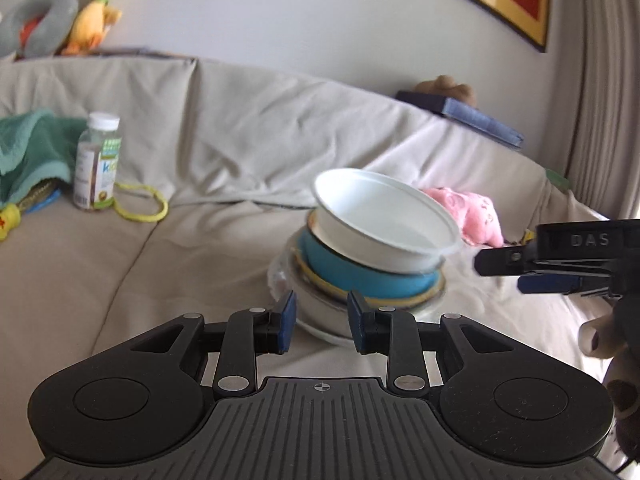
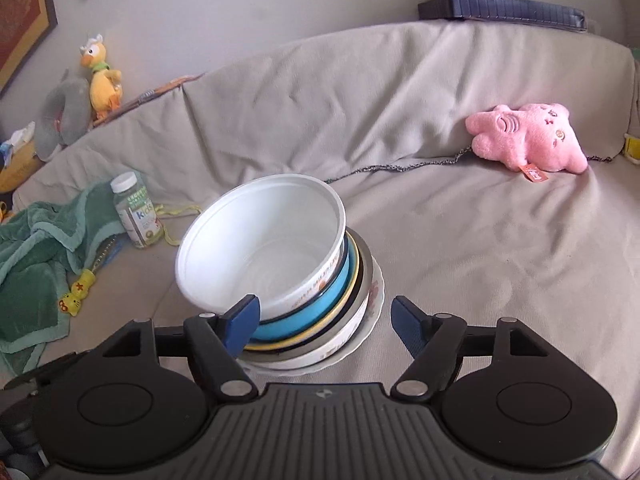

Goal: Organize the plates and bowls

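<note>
A stack of dishes stands on the beige sofa seat. A white bowl (image 1: 384, 220) (image 2: 264, 244) sits tilted on top of a blue bowl (image 1: 360, 272) (image 2: 304, 316), which rests on yellow-rimmed and steel dishes and a white plate (image 1: 324, 334) (image 2: 360, 340). My left gripper (image 1: 322, 322) is open and empty, just short of the stack's near side. My right gripper (image 2: 324, 322) is open and empty, its jaws either side of the stack's lower dishes without gripping. It also shows at the right edge of the left wrist view (image 1: 532, 272).
A vitamin bottle (image 1: 98, 162) (image 2: 136, 212), green towel (image 1: 32, 148) (image 2: 44, 256) and yellow cord (image 1: 140, 204) lie left. A pink plush (image 2: 528, 136) (image 1: 476, 216) lies right. The sofa back (image 2: 360, 92) rises behind, with a blue book (image 2: 504, 10) on it.
</note>
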`<state>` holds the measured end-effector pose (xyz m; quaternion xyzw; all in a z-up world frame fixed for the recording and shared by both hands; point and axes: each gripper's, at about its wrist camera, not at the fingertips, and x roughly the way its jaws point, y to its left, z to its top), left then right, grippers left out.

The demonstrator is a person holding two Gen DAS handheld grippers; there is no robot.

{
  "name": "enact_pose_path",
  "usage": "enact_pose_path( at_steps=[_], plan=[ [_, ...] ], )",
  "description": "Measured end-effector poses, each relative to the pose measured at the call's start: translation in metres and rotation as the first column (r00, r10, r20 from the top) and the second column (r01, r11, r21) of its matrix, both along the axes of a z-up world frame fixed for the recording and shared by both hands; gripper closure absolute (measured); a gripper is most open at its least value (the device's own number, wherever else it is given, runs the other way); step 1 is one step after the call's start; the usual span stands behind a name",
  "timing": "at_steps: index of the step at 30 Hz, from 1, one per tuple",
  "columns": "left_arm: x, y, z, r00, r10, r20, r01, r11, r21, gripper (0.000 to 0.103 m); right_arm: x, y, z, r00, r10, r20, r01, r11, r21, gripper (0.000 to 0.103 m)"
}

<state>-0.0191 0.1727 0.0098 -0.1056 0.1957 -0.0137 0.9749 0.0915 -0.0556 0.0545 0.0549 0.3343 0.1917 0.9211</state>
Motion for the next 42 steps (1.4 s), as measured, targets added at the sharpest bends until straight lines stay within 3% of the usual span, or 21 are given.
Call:
enact_pose_path(
  at_steps=[4, 8, 11, 20, 24, 42],
  plan=[
    [-0.011, -0.025, -0.025, 0.999, -0.036, -0.022, 0.037, 0.998, 0.056, 0.078, -0.037, -0.001, -0.039, 1.0, -0.002, 0.01, 0.002, 1.0, -0.012, 0.026],
    [-0.004, -0.027, -0.036, 0.995, -0.038, -0.089, 0.038, 0.999, -0.003, 0.085, -0.061, -0.003, -0.066, 0.999, -0.03, 0.016, 0.031, 0.996, -0.08, 0.026],
    [-0.007, -0.027, -0.039, 0.993, 0.006, -0.118, -0.006, 1.0, 0.004, 0.085, -0.069, -0.006, -0.075, 0.998, -0.058, 0.039, 0.061, 0.993, -0.101, 0.026],
    [-0.016, -0.049, -0.035, 0.994, 0.062, -0.084, -0.048, 0.986, 0.16, 0.084, -0.072, 0.002, -0.078, 0.997, -0.039, 0.063, 0.047, 0.991, -0.128, 0.025],
    [-0.015, -0.049, -0.033, 0.996, 0.026, -0.083, -0.016, 0.992, 0.123, 0.084, -0.073, 0.001, -0.079, 0.996, -0.039, 0.084, 0.052, 0.988, -0.148, 0.025],
    [-0.017, -0.05, -0.033, 0.997, 0.025, -0.076, -0.015, 0.991, 0.13, 0.084, -0.074, 0.003, -0.076, 0.995, -0.028, 0.095, 0.043, 0.986, -0.162, 0.025]
  ],
)
